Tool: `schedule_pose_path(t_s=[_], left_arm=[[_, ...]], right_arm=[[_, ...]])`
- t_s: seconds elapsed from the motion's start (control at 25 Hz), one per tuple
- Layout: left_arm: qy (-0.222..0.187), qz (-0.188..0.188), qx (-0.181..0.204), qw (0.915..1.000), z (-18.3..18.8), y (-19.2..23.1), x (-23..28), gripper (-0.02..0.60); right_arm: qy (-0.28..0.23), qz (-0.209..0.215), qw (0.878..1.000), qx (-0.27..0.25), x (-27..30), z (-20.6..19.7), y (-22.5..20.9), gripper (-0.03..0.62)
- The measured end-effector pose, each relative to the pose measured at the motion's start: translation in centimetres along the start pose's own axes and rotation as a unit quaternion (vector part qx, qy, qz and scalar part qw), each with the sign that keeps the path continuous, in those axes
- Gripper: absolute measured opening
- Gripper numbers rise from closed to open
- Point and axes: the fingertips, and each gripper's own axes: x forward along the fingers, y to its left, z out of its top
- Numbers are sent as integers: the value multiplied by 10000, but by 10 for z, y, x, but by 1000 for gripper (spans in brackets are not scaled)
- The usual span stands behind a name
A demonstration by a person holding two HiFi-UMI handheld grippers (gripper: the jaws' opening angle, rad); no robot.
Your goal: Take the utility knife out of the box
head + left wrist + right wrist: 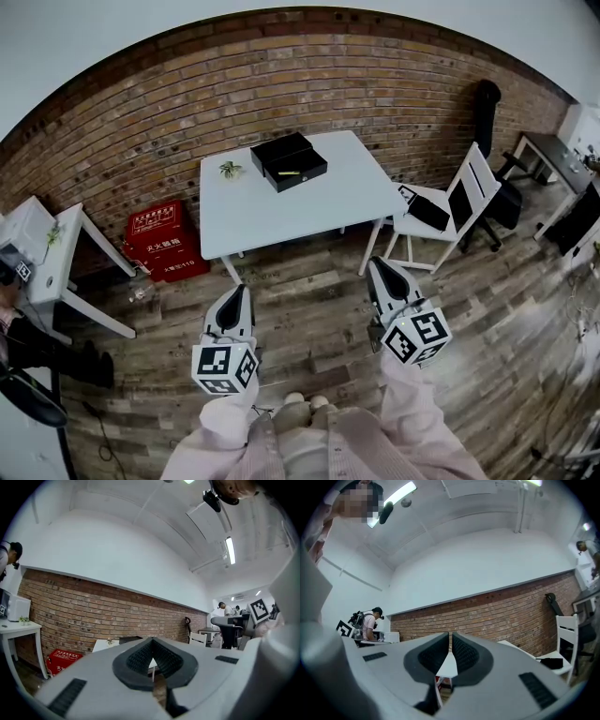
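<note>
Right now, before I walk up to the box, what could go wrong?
The left tongs and right tongs are both shut and empty; one must open before reaching the knife. The small plant sits close beside the black box; a reach from that side may knock it.

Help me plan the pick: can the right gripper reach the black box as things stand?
Probably not: the right gripper is shut and short of the white table, and the black box sits near its far edge. Nothing blocks a step closer.
</note>
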Motion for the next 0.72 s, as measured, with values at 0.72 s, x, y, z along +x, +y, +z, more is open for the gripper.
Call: schedule_pose_path(t_s=[0.72], left_arm=[[177, 160, -97, 9997, -17, 3, 14, -8]], right_arm=[[156, 8, 9998, 113, 15, -19, -21, 152]])
